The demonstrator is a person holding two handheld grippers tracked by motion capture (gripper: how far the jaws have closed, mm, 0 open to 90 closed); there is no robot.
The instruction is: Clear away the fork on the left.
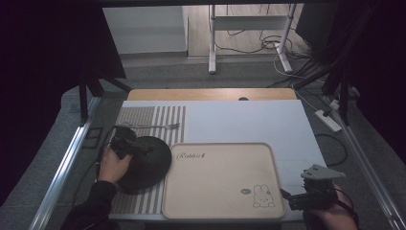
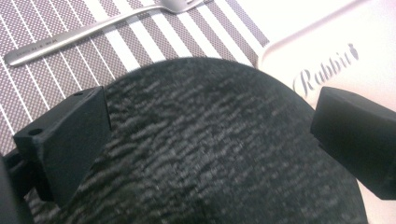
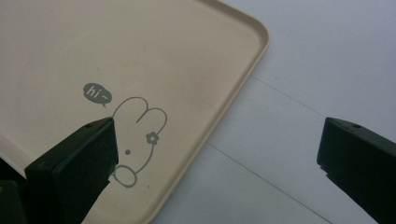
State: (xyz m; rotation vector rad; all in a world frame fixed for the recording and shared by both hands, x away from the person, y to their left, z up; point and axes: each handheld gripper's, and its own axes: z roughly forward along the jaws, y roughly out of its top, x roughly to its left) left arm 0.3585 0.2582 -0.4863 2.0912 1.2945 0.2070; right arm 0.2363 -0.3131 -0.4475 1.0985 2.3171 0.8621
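A round black plate (image 1: pixel 148 165) with a rough dark surface (image 2: pixel 219 158) lies on the striped placemat (image 1: pixel 143 117), its right edge reaching the beige tray (image 1: pixel 220 191). My left gripper (image 1: pixel 143 147) hovers over the plate's near-left part, and its jaws stand wide apart (image 2: pixel 210 126) with the plate below them. A metal fork (image 1: pixel 155 127) lies on the placemat behind the plate (image 2: pixel 93 30). My right gripper (image 1: pixel 289 196) is open beside the tray's front right corner, with nothing between its jaws (image 3: pixel 217 154). The tray's rabbit drawing (image 3: pixel 137 140) sits by its left jaw.
The tray (image 3: pixel 140 56) bears the word "Rabbit" (image 2: pixel 327 70) at its back left. A white mat (image 1: pixel 249 120) covers the table to the right of the placemat. Metal rails (image 1: pixel 67 163) run along both table sides. A power strip (image 1: pixel 328 120) lies on the floor.
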